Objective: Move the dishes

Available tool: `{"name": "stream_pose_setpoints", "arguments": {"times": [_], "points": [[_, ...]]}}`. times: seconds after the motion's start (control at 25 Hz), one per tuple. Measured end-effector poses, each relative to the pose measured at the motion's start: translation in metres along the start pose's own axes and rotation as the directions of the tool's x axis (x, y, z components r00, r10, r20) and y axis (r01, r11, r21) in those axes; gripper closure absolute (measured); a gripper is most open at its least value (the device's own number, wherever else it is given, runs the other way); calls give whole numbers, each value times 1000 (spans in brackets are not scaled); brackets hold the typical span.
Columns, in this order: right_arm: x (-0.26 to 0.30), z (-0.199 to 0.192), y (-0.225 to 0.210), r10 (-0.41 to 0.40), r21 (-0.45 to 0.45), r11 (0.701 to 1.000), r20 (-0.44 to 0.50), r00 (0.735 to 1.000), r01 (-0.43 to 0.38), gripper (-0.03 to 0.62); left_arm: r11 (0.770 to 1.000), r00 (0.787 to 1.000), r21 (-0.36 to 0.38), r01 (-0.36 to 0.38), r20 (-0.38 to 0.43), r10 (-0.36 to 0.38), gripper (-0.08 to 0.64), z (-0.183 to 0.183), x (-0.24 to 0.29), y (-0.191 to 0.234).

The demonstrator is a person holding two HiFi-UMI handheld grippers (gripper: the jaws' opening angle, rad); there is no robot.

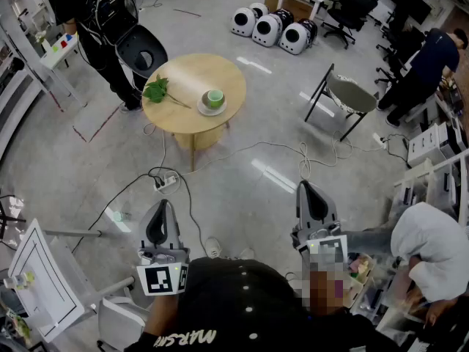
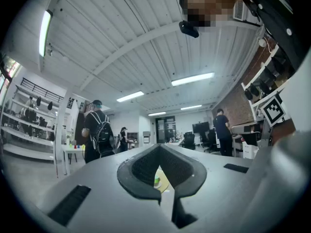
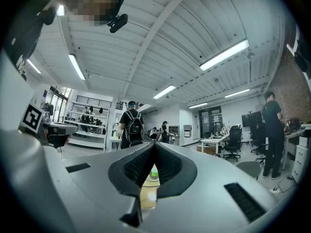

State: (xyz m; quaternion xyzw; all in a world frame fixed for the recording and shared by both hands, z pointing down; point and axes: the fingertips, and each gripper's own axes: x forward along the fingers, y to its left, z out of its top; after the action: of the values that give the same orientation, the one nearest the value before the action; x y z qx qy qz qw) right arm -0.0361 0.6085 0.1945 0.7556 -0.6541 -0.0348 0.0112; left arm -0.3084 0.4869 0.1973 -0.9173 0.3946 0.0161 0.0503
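Toward the round table's [image 1: 183, 119] near-right edge, a green cup [image 1: 213, 97] is sitting on a saucer [image 1: 205, 111]; left tongs [image 1: 163, 210] and right tongs [image 1: 308, 191] are hovering clenched, empty; shirt lettering [image 1: 187, 337] is showing "MARS".

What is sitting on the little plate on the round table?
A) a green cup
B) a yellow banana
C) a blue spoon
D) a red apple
A. The head view shows a green cup standing on a white saucer on the round wooden table, with a leafy green sprig lying beside it.
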Motion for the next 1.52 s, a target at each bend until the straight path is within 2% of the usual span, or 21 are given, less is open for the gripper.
{"name": "stream_pose_setpoints", "arguments": {"times": [0.12,0.28,0.48,0.64,0.68,0.72,0.76,1.16,1.52], "points": [[0,1,1,-1,12,1000,12,1000,1,595,1000,1000,-3,-1,1,1,543,-1,-1,1],[-3,6,4,17,76,997,62,998,-22,595,1000,1000,-1,3,-1,-3,543,-3,-2,2],[-1,3,10,13,64,998,50,999,-17,595,1000,1000,-6,10,-7,-10,543,-6,-1,5],[0,6,11,16,86,996,76,997,-23,588,1000,1000,-9,26,-8,-26,542,-8,4,6],[1,7,13,28,101,994,84,996,-37,532,1000,1000,-9,30,-6,-30,543,-9,6,7],[4,7,15,39,115,992,88,995,-49,421,999,999,-9,33,-3,-33,543,-9,8,9],[7,7,16,41,122,991,89,995,-52,368,999,999,-10,34,-1,-34,543,-9,10,12],[53,1,40,1,54,999,53,999,-4,376,998,998,-11,62,-1,-62,542,-19,35,64],[94,-15,25,-21,76,997,29,999,18,383,997,997,-12,72,-21,-72,543,-35,81,79]]}}
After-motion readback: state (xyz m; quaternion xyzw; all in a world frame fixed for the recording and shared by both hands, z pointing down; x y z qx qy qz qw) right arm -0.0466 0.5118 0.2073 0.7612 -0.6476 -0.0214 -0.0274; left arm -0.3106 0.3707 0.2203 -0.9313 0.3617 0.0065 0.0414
